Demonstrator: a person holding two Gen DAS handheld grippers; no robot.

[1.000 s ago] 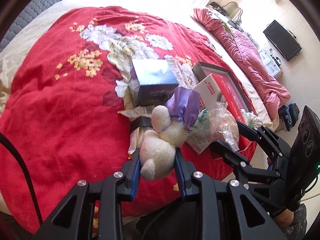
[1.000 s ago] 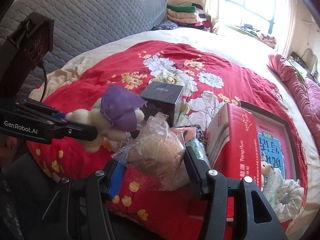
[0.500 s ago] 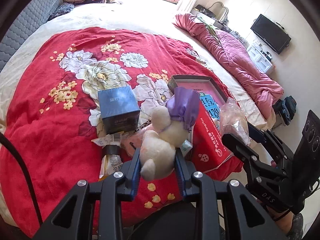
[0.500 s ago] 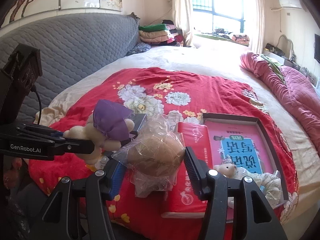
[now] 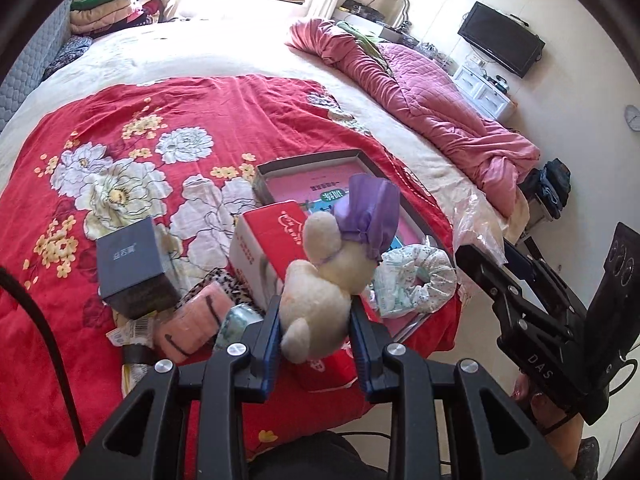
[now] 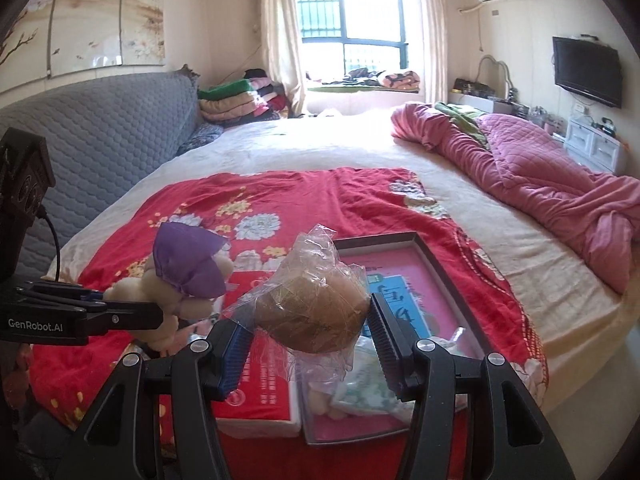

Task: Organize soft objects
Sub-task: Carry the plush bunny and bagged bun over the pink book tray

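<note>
My left gripper (image 5: 315, 326) is shut on a cream plush toy with a purple hat (image 5: 328, 276) and holds it above the red box. The toy also shows in the right wrist view (image 6: 180, 280). My right gripper (image 6: 306, 338) is shut on a brown soft ball wrapped in clear plastic (image 6: 314, 312), held above the dark tray (image 6: 460, 276) with a pink sheet inside. A small plush in a patterned dress (image 5: 416, 276) lies in the tray's near end. The right gripper shows in the left wrist view (image 5: 504, 264), to the right of the toy.
On the red floral blanket (image 5: 120, 160) lie a red box (image 5: 268, 248), a dark grey box (image 5: 132, 264), a pink soft item (image 5: 192, 324) and packets. A pink quilt (image 6: 540, 184) lies at the right. A grey headboard (image 6: 100, 140) stands at the left.
Both grippers have lifted and swung right with their loads, from over the pile by the grey box to over the red box and tray. Both stay shut.
</note>
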